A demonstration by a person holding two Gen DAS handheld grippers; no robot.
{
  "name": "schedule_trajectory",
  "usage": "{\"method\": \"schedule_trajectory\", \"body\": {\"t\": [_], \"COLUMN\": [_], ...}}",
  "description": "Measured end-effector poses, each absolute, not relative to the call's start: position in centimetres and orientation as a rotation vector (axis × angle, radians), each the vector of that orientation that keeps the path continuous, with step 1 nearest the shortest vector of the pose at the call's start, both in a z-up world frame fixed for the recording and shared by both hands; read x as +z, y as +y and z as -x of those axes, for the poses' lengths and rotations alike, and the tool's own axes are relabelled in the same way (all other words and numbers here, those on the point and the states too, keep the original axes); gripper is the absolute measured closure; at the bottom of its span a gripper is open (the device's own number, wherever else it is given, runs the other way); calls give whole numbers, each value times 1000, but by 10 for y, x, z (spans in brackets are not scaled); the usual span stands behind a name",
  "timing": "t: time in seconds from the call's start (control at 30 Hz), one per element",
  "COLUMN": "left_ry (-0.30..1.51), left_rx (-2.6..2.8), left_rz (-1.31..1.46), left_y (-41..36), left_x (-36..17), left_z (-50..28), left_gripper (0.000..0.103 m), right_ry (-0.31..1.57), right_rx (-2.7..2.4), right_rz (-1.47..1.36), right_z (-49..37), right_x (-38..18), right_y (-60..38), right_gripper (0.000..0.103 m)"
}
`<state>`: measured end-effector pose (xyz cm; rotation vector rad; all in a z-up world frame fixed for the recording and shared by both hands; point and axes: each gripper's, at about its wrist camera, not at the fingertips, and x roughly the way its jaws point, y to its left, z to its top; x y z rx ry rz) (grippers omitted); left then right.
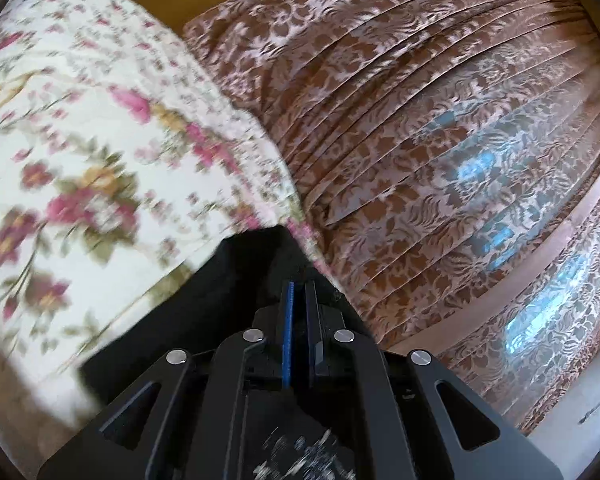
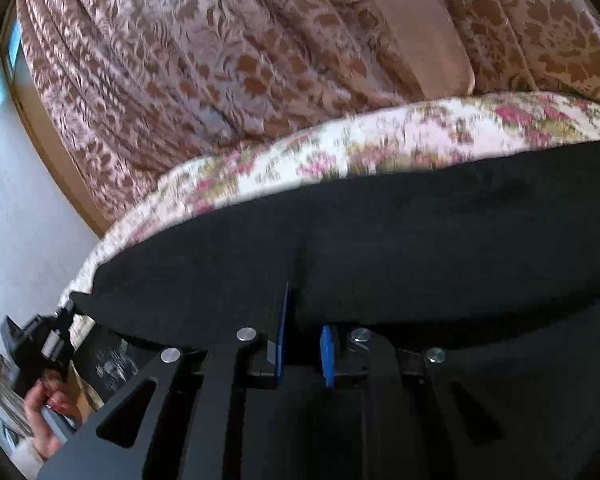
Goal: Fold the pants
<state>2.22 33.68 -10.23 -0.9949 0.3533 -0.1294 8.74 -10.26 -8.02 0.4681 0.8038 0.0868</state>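
Observation:
The black pants (image 1: 220,292) hang from my left gripper (image 1: 298,292), which is shut on a bunch of the cloth, lifted above the flowered bedspread (image 1: 80,152). In the right wrist view the pants (image 2: 380,248) stretch as a wide black band across the frame. My right gripper (image 2: 300,312) is closed on their edge, its tips hidden in the cloth, though the blue pads (image 2: 326,356) stand a little apart lower down. The left gripper also shows at the far left of that view (image 2: 66,312), held by a hand and gripping the other end of the same edge.
A brown patterned pleated curtain (image 1: 440,140) hangs behind the bed and fills the back of both views (image 2: 220,60). A white wall (image 2: 16,200) lies at the left. The bedspread (image 2: 340,152) lies under the pants.

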Motion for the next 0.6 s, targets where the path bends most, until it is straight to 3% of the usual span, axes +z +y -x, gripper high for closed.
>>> {"method": "schedule_trajectory", "body": {"t": [0.07, 0.13, 0.2, 0.23, 0.27, 0.6], "left_ry": [388, 407, 408, 411, 415, 572], "left_rx": [-116, -108, -104, -106, -119, -223], "left_rz": [991, 977, 965, 966, 975, 928], "left_y": [336, 334, 332, 331, 330, 282], "left_x": [-107, -109, -106, -105, -104, -101], "left_z": [-16, -7, 3, 8, 15, -8], "left_gripper": [100, 91, 79, 63, 56, 56], "right_ry": [821, 829, 816, 811, 805, 794], "right_rx": [84, 97, 118, 125, 134, 155], "right_rz": [-463, -511, -573, -584, -594, -622], "right_z": [-87, -88, -85, -83, -82, -79], "right_x": [-92, -104, -111, -112, -113, -113], "right_y": [-103, -108, -117, -119, -121, -125], "right_gripper": [90, 90, 90, 91, 91, 89]}}
